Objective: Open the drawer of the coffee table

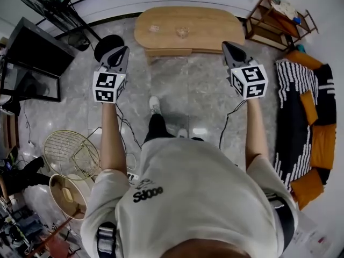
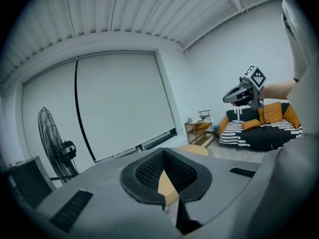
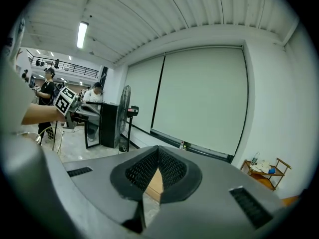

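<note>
Nothing is done yet: the wooden counter [image 1: 215,26] stands ahead on the floor, and no drawer shows pulled out from it. Left tongs [image 1: 123,49] and right tongs [image 1: 226,45] are both closed on nothing, held in the air near the counter's front edge.

A black standing fan [image 1: 45,4] and a dark screen [image 1: 35,50] fill the upper left of the head view. A wooden shelf [image 1: 279,20] stands upper right, above a dark sofa [image 1: 325,87] with orange cushions [image 1: 322,144]. A wire basket [image 1: 70,152] lies lower left on the grey floor [image 1: 188,90].
</note>
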Demonstrator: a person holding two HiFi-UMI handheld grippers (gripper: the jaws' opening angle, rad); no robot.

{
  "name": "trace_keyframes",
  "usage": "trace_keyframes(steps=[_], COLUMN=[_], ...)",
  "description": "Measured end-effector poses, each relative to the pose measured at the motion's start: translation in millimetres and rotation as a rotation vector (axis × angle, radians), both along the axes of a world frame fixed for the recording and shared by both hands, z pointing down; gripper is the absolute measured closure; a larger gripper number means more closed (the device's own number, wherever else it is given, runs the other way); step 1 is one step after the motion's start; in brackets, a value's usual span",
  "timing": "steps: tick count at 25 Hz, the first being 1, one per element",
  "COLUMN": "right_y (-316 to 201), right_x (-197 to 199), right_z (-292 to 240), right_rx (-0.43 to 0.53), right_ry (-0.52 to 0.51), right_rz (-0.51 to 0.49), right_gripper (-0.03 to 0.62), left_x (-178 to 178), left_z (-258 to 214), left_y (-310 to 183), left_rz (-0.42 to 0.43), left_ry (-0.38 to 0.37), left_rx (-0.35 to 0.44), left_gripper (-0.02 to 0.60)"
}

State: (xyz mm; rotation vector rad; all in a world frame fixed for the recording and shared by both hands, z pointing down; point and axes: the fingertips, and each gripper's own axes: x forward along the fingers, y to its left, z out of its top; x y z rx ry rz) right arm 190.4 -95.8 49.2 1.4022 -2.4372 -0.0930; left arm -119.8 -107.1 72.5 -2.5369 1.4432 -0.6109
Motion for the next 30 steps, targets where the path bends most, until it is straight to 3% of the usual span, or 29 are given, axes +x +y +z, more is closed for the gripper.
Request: trace_keyframes(steps=[11,18,22,30], right_y=[-104.6,-165.3,-195.8,-219.5], right_x=[-36.8,-59.3,-60.3,-42.5], right_z=[1.1,17.2,25.1,76.7], right_rx=[0.008,-0.052,-0.06,-0.066], right_ry=[0.026,-0.032,-0.051,0.051], right_rz=[0.048,0.06,0.104,0.147], right_gripper=[0.588,0.588,0.588,0.588], left_x=[-44.4,-59.9,-74.2,-74.9], left_z=[-1.4,18.9,30.1,78.2], left_y=[-126.9,-194.6,-230.8,-264.9], left_rz=[-0.008,0.063,0.034,0.05], left_ry=[0.002,-0.045,-0.028,0.01], left_rx=[0.034,-0.028,-0.059,-0.103], left_gripper=[0.563,0.563,0.563,0.563])
